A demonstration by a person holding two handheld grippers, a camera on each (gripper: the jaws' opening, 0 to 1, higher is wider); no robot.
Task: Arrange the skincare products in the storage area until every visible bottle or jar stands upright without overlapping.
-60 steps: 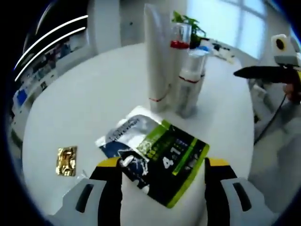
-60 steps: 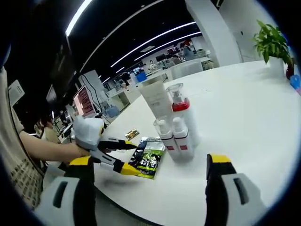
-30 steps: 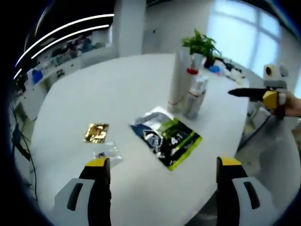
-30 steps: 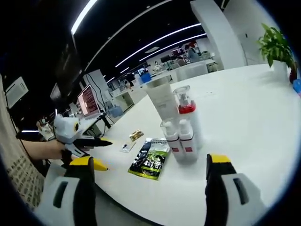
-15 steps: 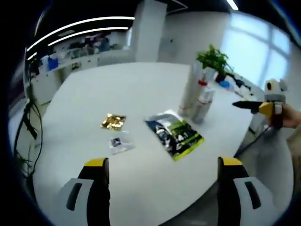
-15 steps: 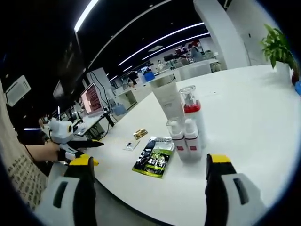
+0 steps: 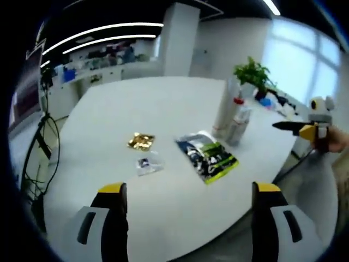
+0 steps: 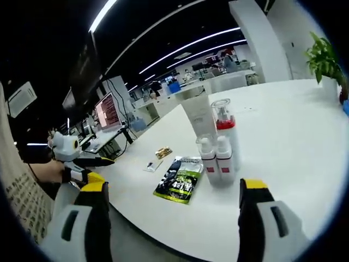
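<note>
Bottles [image 8: 217, 147] upright and grouped on table [image 7: 163, 120]; green pouch [image 7: 207, 155] lying flat; left gripper [image 7: 185, 218] and right gripper [image 8: 172, 218] spread wide, holding nothing, off the table edge.

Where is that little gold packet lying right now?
In the left gripper view the gold packet lies flat on the white table, just beyond a small clear sachet and left of the green-and-black pouch.

- My left gripper view looks from off the tabletop [image 7: 163, 109] edge, well back, toward the windows.
- My right gripper view faces the dim office across it.
- Both share the bottles [image 7: 232, 114] and pouch [image 8: 179, 186].
</note>
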